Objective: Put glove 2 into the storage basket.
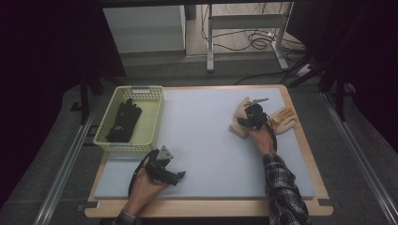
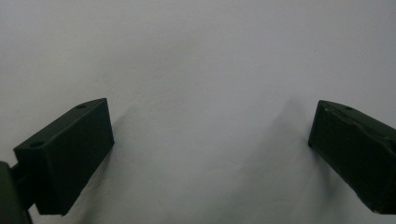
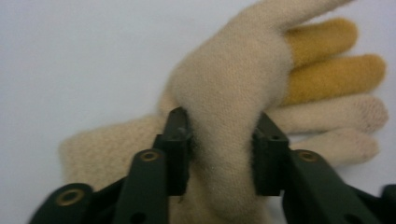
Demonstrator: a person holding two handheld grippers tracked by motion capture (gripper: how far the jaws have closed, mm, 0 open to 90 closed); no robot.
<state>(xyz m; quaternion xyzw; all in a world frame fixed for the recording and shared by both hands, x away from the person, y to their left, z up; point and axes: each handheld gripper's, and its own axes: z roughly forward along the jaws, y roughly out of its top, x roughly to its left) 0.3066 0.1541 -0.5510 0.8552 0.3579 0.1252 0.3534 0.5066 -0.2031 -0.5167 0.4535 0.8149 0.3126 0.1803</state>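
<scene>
A cream knitted glove lies on the grey mat at the right. My right gripper is down on it, and in the right gripper view both pads of the right gripper squeeze a raised fold of the glove. Yellow and cream glove fingers lie just behind the fold; in the high view they show as a glove with orange fingers beside the hand. My left gripper rests near the mat's front left. In its own view the left gripper stands wide open over bare mat.
A pale yellow basket stands at the mat's left edge with black gloves inside. The mat lies on a wooden board. Beyond the table are desk legs and cables on the floor.
</scene>
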